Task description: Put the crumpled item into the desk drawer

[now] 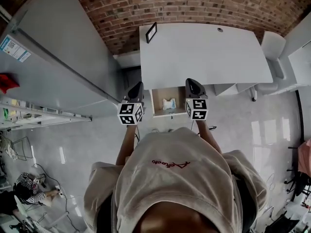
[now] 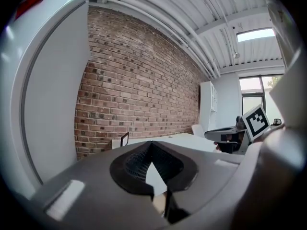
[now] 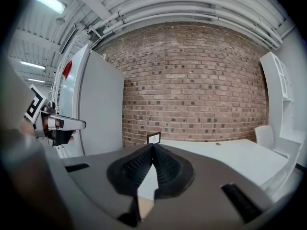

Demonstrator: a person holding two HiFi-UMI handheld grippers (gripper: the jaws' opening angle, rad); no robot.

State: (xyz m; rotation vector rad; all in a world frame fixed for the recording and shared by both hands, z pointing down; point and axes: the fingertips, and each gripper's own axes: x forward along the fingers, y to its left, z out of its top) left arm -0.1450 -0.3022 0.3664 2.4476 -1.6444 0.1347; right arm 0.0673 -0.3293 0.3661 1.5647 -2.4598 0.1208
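White with a touch of pale blue, the crumpled item [image 1: 169, 104] lies in the open drawer [image 1: 158, 95], which stands pulled out from under the front edge of the white surface [image 1: 204, 52]. It rests near the middle of the tan drawer floor. As far as the head view shows, it touches nothing but the drawer.

Neither claw has it. The left claw [image 1: 138, 86] hangs just to the left of the drawer and the right claw [image 1: 194, 83] just to its right, both pointing toward the brick wall [image 1: 194, 4]. In the left gripper view the jaws meet at their tips with nothing between them. In the right gripper view they are likewise pressed together and empty. A small dark picture frame [image 1: 151, 32] stands at the far left corner of the surface, well apart from the drawer.

Judging by how things lie, the placing step looks done: the item is in the compartment and released. What is left, if anything, is closing the drawer. That would call for one claw to come down to the drawer's front panel and push it in squarely, with the closed tips serving as a blunt pusher. Whether the item sits low enough to pass under the surface's edge cannot be told from above, so a slow push seems wise.
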